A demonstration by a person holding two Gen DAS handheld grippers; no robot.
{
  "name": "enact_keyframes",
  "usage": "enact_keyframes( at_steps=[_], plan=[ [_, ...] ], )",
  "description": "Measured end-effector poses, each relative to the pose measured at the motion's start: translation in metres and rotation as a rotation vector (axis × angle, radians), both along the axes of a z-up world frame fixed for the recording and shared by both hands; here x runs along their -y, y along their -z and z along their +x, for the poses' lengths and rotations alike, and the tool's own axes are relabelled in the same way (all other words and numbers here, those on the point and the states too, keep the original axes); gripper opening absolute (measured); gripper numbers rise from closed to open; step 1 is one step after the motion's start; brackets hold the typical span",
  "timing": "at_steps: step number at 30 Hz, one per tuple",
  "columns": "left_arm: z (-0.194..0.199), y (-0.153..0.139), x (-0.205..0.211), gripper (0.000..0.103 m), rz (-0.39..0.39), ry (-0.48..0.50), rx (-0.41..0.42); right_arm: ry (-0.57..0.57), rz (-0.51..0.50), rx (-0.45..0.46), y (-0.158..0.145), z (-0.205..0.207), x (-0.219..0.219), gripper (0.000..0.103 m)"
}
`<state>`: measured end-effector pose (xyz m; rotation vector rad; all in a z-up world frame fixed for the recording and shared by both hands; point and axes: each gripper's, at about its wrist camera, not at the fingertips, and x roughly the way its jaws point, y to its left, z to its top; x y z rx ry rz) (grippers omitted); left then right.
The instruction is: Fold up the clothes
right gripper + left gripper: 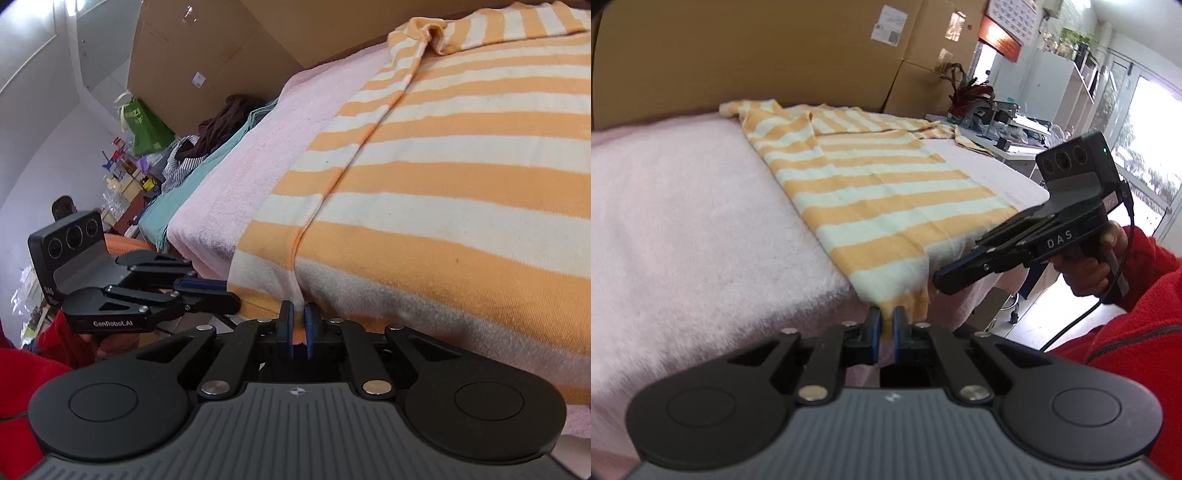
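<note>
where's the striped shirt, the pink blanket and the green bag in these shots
striped shirt (886, 206), left wrist view, middle of its flat body
pink blanket (683, 192), left wrist view, bare fluffy top left of the shirt
green bag (146, 127), right wrist view, its front face in the background

- Shirt (871, 192) lies flat on blanket (683, 206) over table, hem hanging off near edge.
- My left claw (885, 321) at hem corner; right claw (299, 321) just beside it.
- Boxes (746, 48) behind the table.
- Clothes pile (207, 144) at far end.

Both grippers tilted down: left gripper (885, 318) & right gripper (300, 315) jaws clamped shut.
</note>
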<state>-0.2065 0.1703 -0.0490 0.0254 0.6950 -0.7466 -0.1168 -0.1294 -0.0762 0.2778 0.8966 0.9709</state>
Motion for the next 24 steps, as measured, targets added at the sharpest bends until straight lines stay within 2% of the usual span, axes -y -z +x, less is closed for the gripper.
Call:
enact_keyframes(
  at_steps=[2, 4, 6, 8, 10, 12, 15, 18, 19, 20, 24],
  plan=[
    [0.004, -0.016, -0.003, 0.003, 0.016, 0.015, 0.061, 0.003, 0.015, 0.065, -0.017, 0.003, 0.009, 0.014],
    [0.013, -0.03, -0.004, 0.004, 0.018, 0.025, 0.115, 0.054, 0.077, 0.103, -0.033, 0.015, 0.026, 0.019],
    [0.028, -0.039, -0.001, 0.004, 0.005, 0.031, 0.161, 0.174, 0.159, 0.081, -0.04, 0.038, 0.042, 0.023],
    [0.048, -0.042, 0.005, 0.006, -0.008, 0.051, 0.175, 0.341, 0.188, 0.017, -0.041, 0.07, 0.052, 0.024],
    [0.069, -0.041, 0.015, 0.009, 0.01, 0.047, 0.177, 0.507, 0.167, -0.032, -0.039, 0.101, 0.057, 0.026],
    [0.09, -0.039, 0.026, 0.009, 0.03, 0.022, 0.184, 0.651, 0.113, -0.04, -0.039, 0.128, 0.062, 0.026],
    [0.126, -0.035, 0.042, 0.011, 0.013, -0.051, 0.175, 0.812, 0.111, -0.088, -0.033, 0.163, 0.072, 0.025],
    [0.159, -0.034, 0.06, 0.014, 0.01, -0.139, 0.18, 0.907, 0.094, -0.135, -0.026, 0.192, 0.072, 0.025],
    [0.17, -0.033, 0.065, 0.021, 0.011, -0.165, 0.177, 0.929, 0.083, -0.16, -0.024, 0.199, 0.071, 0.025],
    [0.182, -0.031, 0.07, 0.023, 0.013, -0.19, 0.173, 0.943, 0.086, -0.175, -0.022, 0.204, 0.069, 0.025],
    [0.222, -0.022, 0.085, 0.023, 0.026, -0.239, 0.154, 0.991, 0.114, -0.199, -0.02, 0.219, 0.062, 0.025]
  ],
)
